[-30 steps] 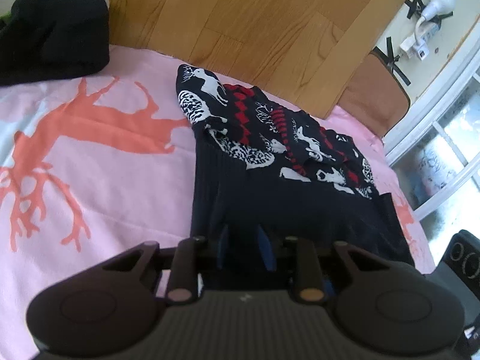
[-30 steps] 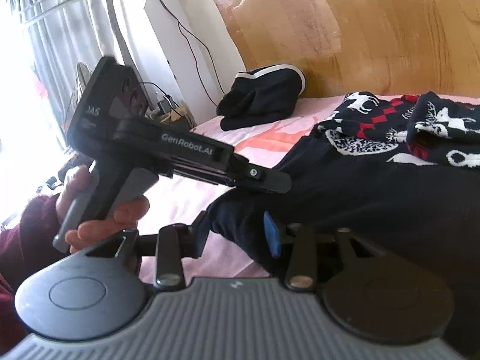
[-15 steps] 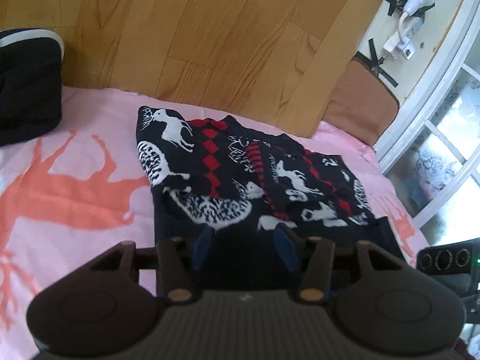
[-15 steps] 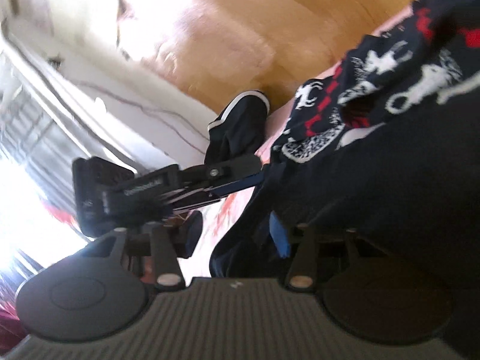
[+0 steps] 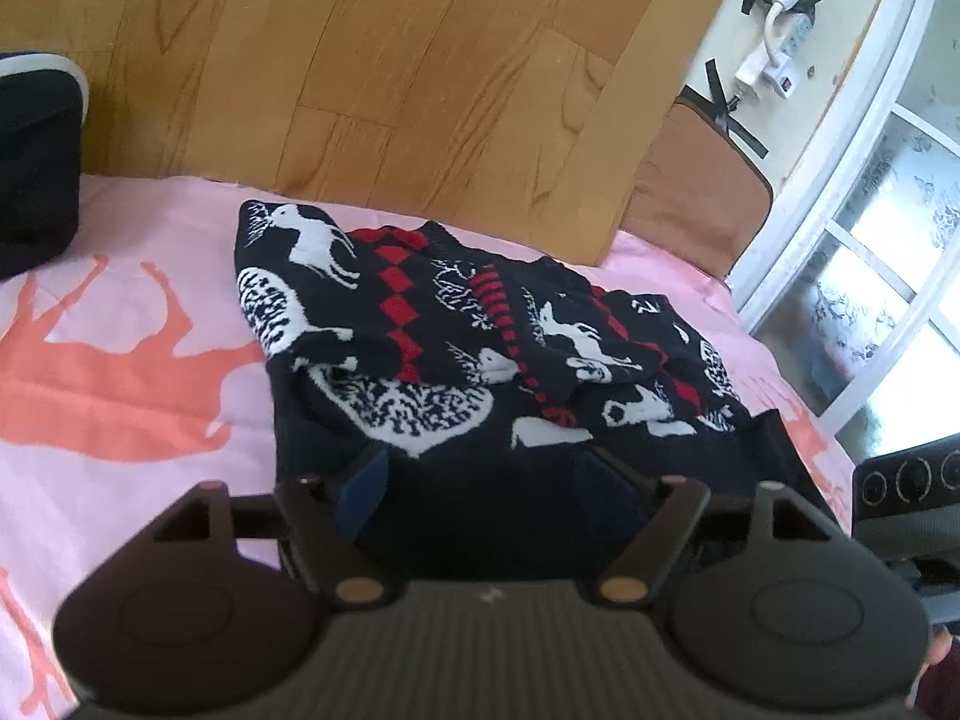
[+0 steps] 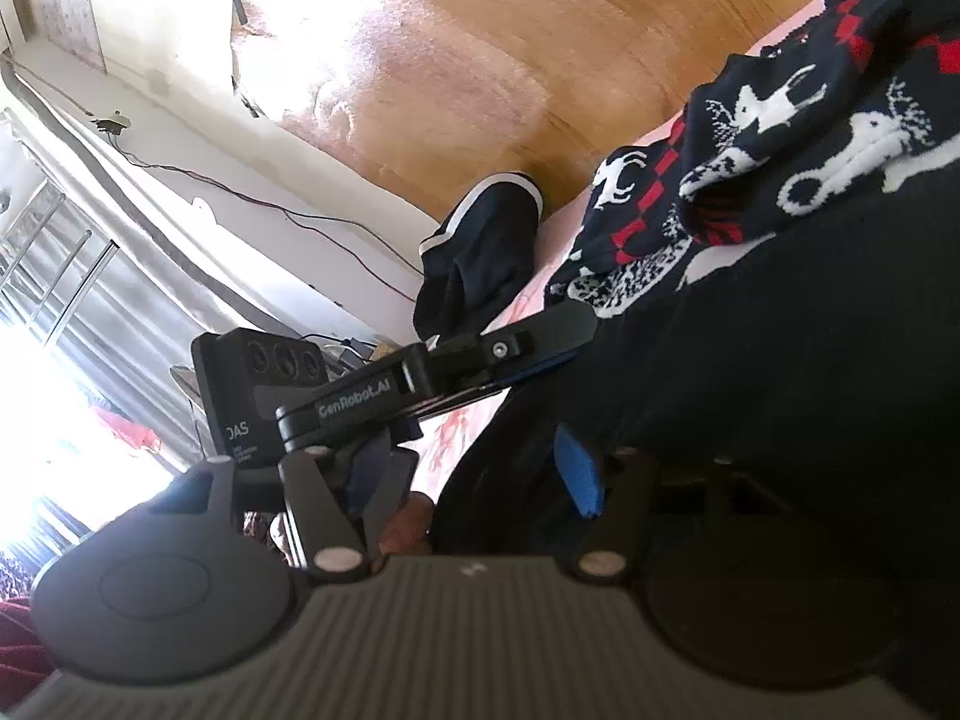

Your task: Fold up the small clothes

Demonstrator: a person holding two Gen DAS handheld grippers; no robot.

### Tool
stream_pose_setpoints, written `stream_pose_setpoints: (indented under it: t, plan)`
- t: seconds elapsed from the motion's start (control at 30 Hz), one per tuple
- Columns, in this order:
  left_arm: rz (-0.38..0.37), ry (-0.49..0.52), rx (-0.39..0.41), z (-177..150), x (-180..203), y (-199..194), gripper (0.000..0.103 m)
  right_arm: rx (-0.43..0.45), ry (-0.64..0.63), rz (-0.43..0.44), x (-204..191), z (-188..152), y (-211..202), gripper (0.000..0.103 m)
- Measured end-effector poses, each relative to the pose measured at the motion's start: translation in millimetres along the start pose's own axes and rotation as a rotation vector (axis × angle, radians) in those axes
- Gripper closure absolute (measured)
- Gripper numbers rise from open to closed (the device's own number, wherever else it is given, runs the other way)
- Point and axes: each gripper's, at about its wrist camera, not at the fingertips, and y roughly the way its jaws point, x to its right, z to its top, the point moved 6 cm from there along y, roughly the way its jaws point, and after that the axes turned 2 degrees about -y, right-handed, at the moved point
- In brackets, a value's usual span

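Left wrist view: ahead of our jaws we see one dark knitted sweater [image 5: 480, 360] lying on a pink sheet [image 5: 120, 432] printed with coral deer shapes. The left gripper [image 5: 483, 480] has its jaws spread wide, and the plain ribbed hem of the sweater sits between and just under the two blue pads. Beyond the jaws the knit turns busy: white reindeer, red diamonds and a red striped band, with the far part bunched into soft folds. Past that rises a wooden headboard [image 5: 390, 60] of smooth planks. Far left of the jaws lies a second dark garment [image 5: 36, 168] with a white stripe, well apart from the sweater. To the right we see a brown cushion [image 5: 696, 204], a white window frame [image 5: 840, 252] and a white power strip [image 5: 774, 54] taped to the wall.

In the right wrist view the picture is tilted. The right gripper [image 6: 474, 474] also has its jaws parted; the sweater [image 6: 780, 330] fills the space right of them, its dark edge lying against the one blue pad [image 6: 577, 471] that shows clearly. The left gripper [image 6: 420, 384], black and hard-edged with lettering on its side, crosses just beyond our left finger, partly blocking the bed, its tip reaching the sweater's edge. Whether it touches we cannot tell. The striped garment [image 6: 480, 258] lies further off, by a white wall with one thin cable [image 6: 252, 192].
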Motion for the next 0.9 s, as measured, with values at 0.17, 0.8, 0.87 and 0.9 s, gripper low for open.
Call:
stream_pose_setpoints:
  t: [0.17, 0.8, 0.87, 0.9]
  plan:
    - [-0.02, -0.022, -0.002, 0.4, -2.5, -0.4, 0.028, -0.002, -0.016, 0.01, -0.8, -0.8, 1.5, 0.034]
    - [-0.046, -0.037, 0.003, -0.5, -0.5, 0.0, 0.017, -0.015, -0.044, 0.024, -2.5, -1.2, 1.5, 0.029]
    - [-0.05, -0.049, 0.005, 0.0, -1.6, -0.1, 0.017, -0.015, -0.045, 0.023, -2.6, -1.2, 1.8, 0.029]
    - [-0.053, -0.054, 0.005, 0.3, -2.6, -0.5, 0.017, -0.015, -0.046, 0.023, -2.9, -1.1, 2.1, 0.029]
